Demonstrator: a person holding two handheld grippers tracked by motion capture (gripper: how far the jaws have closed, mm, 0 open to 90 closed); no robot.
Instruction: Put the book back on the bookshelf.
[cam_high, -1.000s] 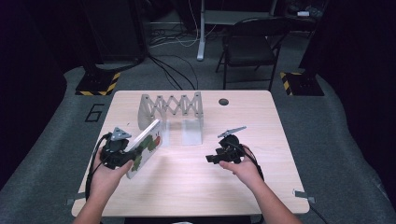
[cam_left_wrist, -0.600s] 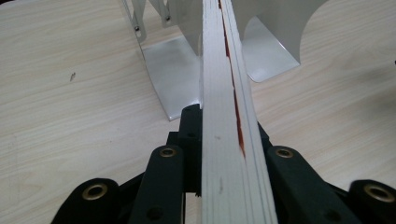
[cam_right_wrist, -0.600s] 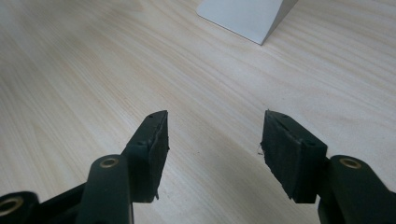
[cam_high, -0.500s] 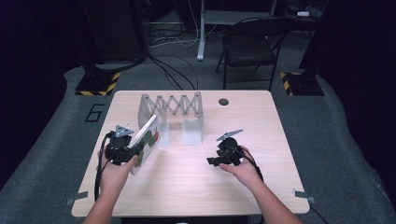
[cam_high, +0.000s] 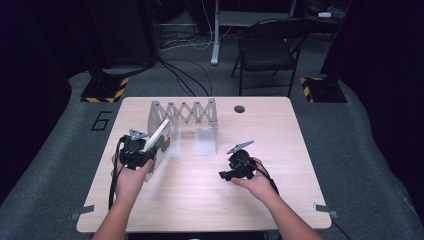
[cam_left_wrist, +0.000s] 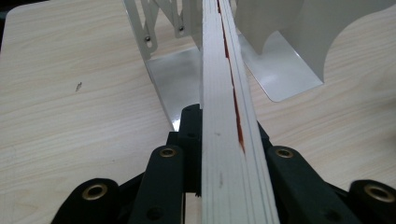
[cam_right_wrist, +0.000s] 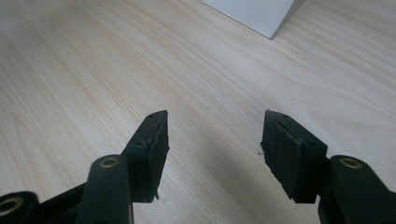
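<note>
Thin book clamped in the left tool, white cover with green and red patches, tilted, held above the left part of the worktop just in front of the left end of the rack. Pale metal expanding book rack, zigzag lattice along the back, upright plates at both ends with flat feet on the wood. Right tool resting low over the worktop right of centre, well apart from the book, jaws parted with nothing between them.

From the left tool's camera: book seen edge-on, cream page block with a thin red line along one side, running straight up between the black jaws pressed against both faces; beyond it the rack's riveted lattice and shiny foot plates, none of the cover colours readable here. From above, the cover pattern plain but the page edges hidden.

From the right tool's camera: two black pads standing apart over bare wood grain, corner of a white plate at the top edge.
</note>
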